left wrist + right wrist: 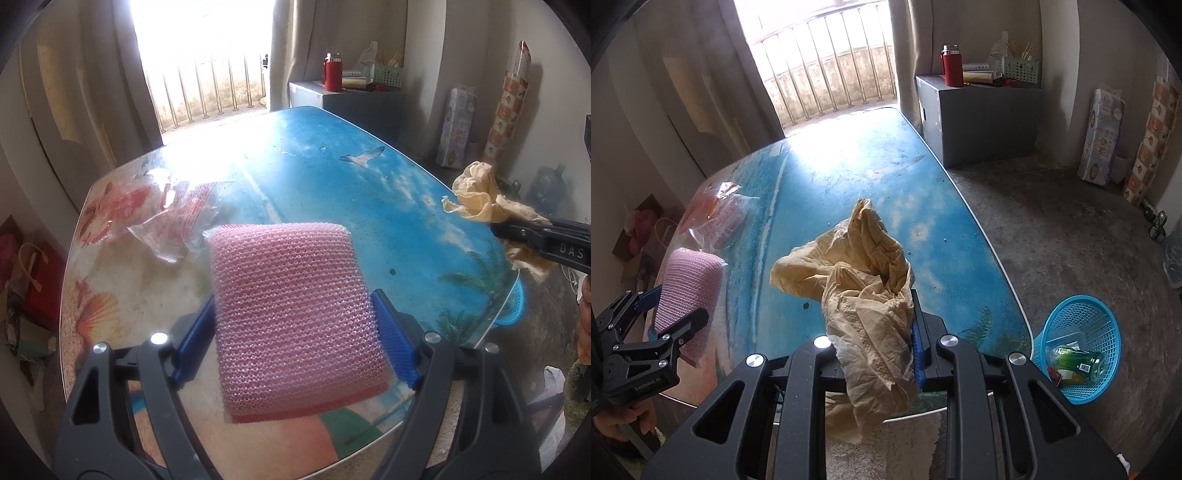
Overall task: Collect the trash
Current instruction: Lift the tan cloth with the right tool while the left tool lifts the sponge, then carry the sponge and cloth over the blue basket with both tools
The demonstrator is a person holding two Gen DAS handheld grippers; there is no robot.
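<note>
Left wrist view first: the left gripper has its blue pads spread wide around a pink mesh sponge, one pad pressed on each side, so it's gripping that and holding it up over the table. The table top has a beach print, blue sea with a seagull and shells. Behind the sponge on the left there's a clear plastic wrapper with red print lying flat on the table. Over at the right edge you get a side look at the right gripper, its black fingers close together on a wad of crumpled tan paper. Only a sliver of the blue basket peeks out past the table edge here.

Right wrist view fills in the rest. The right gripper is narrow and clamped on that tan paper, which bunches up above the pads and hangs down below them. Only the right blue pad shows, the paper covers the other. The basket is fully visible here, sitting on the concrete floor just beside the table's near right corner, with a green bottle lying in it. At the left, the left gripper and its sponge show from the side, with the wrapper beyond on the table. A hand grips the handle at the bottom left.
</note>
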